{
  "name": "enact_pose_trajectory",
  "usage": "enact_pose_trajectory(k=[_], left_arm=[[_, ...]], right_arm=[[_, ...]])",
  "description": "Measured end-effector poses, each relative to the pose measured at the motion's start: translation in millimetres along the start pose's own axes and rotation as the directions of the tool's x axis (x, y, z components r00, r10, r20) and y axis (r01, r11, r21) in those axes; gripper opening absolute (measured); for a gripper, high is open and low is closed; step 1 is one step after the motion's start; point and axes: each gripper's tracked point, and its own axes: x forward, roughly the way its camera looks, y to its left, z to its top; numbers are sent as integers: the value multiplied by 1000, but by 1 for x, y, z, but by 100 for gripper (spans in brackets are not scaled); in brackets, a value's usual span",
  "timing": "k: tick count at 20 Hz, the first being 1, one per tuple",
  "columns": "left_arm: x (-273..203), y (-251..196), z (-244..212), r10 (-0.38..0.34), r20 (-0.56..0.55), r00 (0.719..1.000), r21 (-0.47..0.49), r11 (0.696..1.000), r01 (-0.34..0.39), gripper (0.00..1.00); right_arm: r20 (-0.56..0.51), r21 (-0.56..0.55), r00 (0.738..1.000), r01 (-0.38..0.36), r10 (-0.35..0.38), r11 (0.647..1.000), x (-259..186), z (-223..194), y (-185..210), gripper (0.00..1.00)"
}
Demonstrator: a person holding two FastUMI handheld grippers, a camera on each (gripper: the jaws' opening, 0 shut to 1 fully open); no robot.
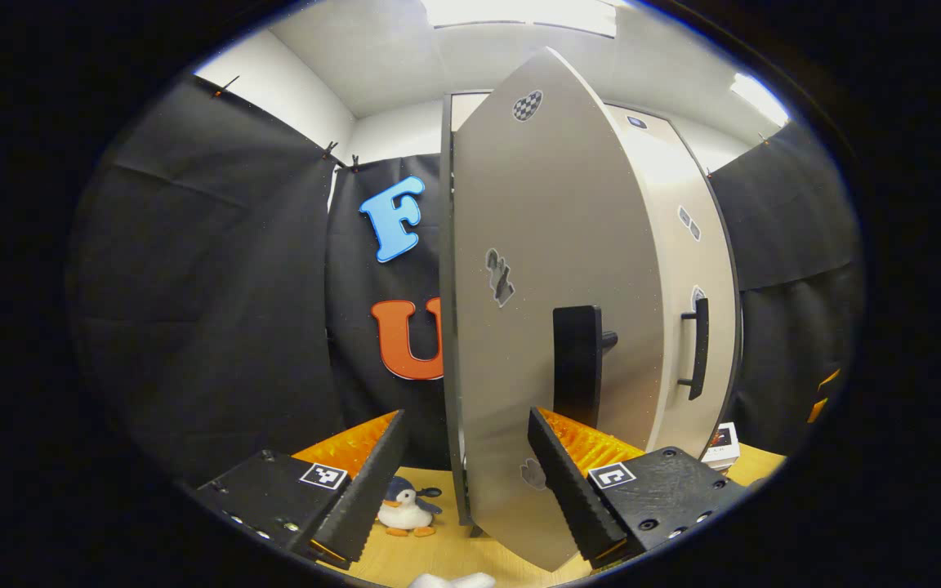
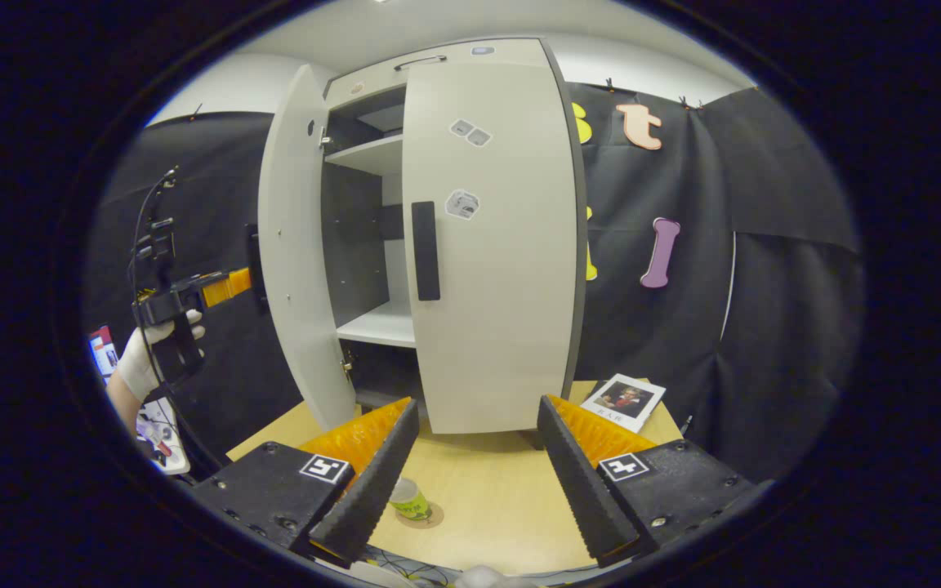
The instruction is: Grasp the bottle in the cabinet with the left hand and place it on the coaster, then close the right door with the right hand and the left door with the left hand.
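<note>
One bottle [image 2: 408, 498] on coaster [image 2: 421, 518], beside right jaws.

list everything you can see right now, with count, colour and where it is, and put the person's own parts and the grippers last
cabinet: one, pale grey, standing on the table
right door: one, pale grey with a black handle, shut or nearly so
left door: one, pale grey with a black handle, open
bottle: one, green, on the coaster
coaster: one, brown, on the table before the cabinet
table: one, light wood
penguin toy: one, blue and white, on the table by the left door
booklet: one, white, right of the cabinet
gloved hand: one, white, holding the left gripper
left gripper: one, jaws open, at the left door's edge
right gripper: one, jaws open, above the table
</note>
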Motion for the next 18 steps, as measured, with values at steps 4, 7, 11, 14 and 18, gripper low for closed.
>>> enact_pose_trajectory(k=[4,7,11,14,18], left_arm=[[-2,-13,-8,-22,-33,999,-3,1000,21,93],[-8,-26,-12,-40,-51,998,12,999,40,95],[-19,-39,-9,-68,-59,996,10,998,68,95],[-31,-48,-7,-85,-69,994,-7,996,85,95],[-50,-51,-4,-71,-89,994,-25,997,69,95]], right_arm=[[14,7,1000,17,-17,1000,-2,5,-1,96],[23,12,1000,21,-22,1000,-5,7,4,96],[50,5,998,36,-36,999,-9,15,2,96],[65,14,997,46,-47,999,-12,20,4,96],[79,34,995,59,-62,998,-14,22,4,96]])
